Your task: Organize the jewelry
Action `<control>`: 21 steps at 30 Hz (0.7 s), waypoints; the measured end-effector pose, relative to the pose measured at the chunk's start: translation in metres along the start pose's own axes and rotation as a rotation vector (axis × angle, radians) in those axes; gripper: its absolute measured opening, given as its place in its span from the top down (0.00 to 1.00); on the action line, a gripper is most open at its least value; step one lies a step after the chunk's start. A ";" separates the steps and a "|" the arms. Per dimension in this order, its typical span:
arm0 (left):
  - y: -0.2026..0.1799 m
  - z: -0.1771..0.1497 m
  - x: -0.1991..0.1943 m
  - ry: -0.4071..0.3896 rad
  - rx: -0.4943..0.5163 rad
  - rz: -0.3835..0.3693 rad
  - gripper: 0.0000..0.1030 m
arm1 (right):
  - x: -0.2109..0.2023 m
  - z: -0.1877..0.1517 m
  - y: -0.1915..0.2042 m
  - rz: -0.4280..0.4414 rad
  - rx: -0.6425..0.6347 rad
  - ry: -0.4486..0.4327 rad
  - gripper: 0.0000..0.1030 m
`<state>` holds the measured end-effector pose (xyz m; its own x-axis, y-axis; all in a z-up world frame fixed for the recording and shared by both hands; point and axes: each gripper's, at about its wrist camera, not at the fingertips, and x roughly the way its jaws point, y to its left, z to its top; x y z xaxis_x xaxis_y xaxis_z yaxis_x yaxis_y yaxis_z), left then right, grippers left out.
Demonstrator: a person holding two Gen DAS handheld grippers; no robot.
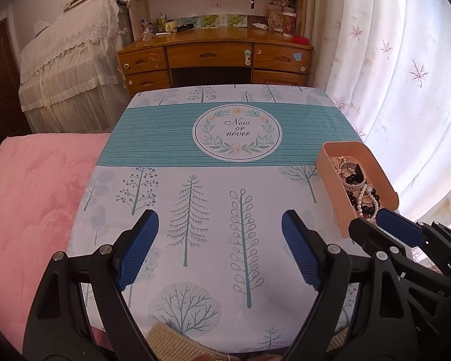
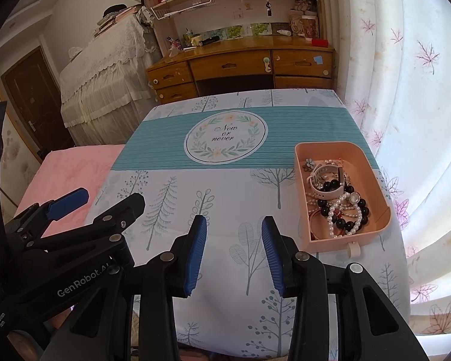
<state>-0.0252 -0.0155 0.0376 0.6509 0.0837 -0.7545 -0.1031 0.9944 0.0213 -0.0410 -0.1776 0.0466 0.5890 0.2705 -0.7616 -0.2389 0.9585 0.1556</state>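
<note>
Both tongs hover empty over the surface (image 2: 225,198), left tongs (image 1: 219,249) spread wide, right tongs (image 2: 234,255) partly apart, while the jewelry (image 2: 336,198) sits heaped in the pink tray (image 2: 375,162) at right of frame, likely staged within right-hand reach.

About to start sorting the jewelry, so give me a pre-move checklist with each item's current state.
1. Left gripper empty, jaws wide: ok.
2. Right gripper empty, jaws partly open: ok.
3. Pink tray flat on the tablecloth, open side up: ok.
4. Jewelry reachable in the tray: pearl strand, black bead bracelet and pink watch lie on top: ok.
5. Pieces free of each other: they overlap in a pile, cannot tell.
6. A separate holder for sorted pieces: none in view, not ok.
</note>
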 end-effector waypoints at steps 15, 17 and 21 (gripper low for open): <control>0.001 -0.002 0.004 0.008 0.002 0.003 0.20 | 0.003 -0.002 -0.001 0.004 -0.004 0.006 0.62; 0.001 -0.004 0.005 0.011 0.005 0.004 0.20 | 0.003 -0.002 -0.002 0.006 -0.002 0.007 0.62; 0.000 -0.003 0.005 0.010 0.005 0.004 0.20 | 0.007 -0.004 -0.005 0.008 0.000 0.009 0.62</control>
<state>-0.0245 -0.0149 0.0315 0.6428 0.0869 -0.7611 -0.1022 0.9944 0.0273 -0.0391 -0.1809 0.0383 0.5801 0.2769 -0.7661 -0.2433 0.9564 0.1615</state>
